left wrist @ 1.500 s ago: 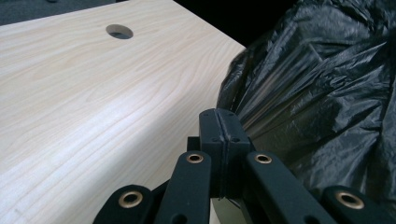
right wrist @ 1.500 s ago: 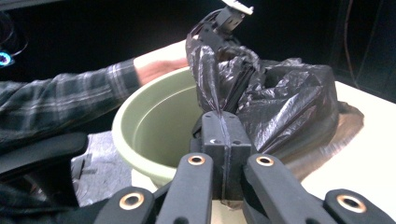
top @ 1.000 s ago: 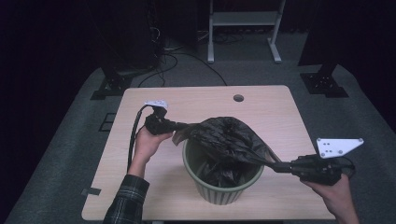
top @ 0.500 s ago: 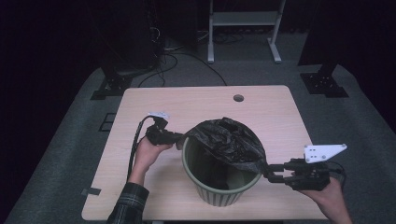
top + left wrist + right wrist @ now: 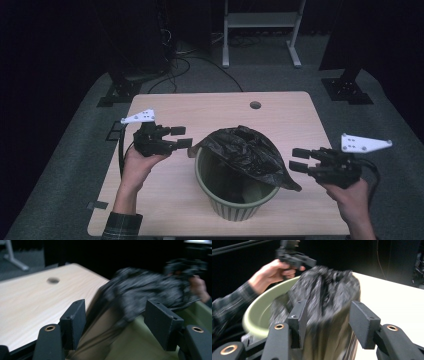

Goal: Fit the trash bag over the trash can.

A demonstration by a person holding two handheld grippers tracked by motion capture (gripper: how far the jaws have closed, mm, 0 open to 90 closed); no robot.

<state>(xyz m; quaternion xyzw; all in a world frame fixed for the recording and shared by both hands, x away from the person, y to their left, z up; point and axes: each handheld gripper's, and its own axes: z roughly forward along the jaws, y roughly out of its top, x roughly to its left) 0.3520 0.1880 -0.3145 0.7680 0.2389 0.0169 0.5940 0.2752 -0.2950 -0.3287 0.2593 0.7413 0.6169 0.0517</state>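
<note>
a pale green bin [image 5: 235,200] stands on the light wooden surface [image 5: 280,112], near its front edge and about midway between the two hands. a black plastic bag [image 5: 250,152] lies crumpled over the far part of the bin's mouth, one corner drooping over the rim on the left and another hanging past the rim on the right, while the near part of the opening is uncovered. the left hand-held gripper [image 5: 182,137] is held just left of the bin; its jaws have just been opening and now stand apart with nothing pinched, the bag's left corner close by but free of the pads. the right hand-held gripper [image 5: 299,160] sits just right of the bin, its jaws likewise just opened and gripping nothing, the bag's right corner hanging near the tips. in both gripper views the bag is blurred beyond the parted jaws.
</note>
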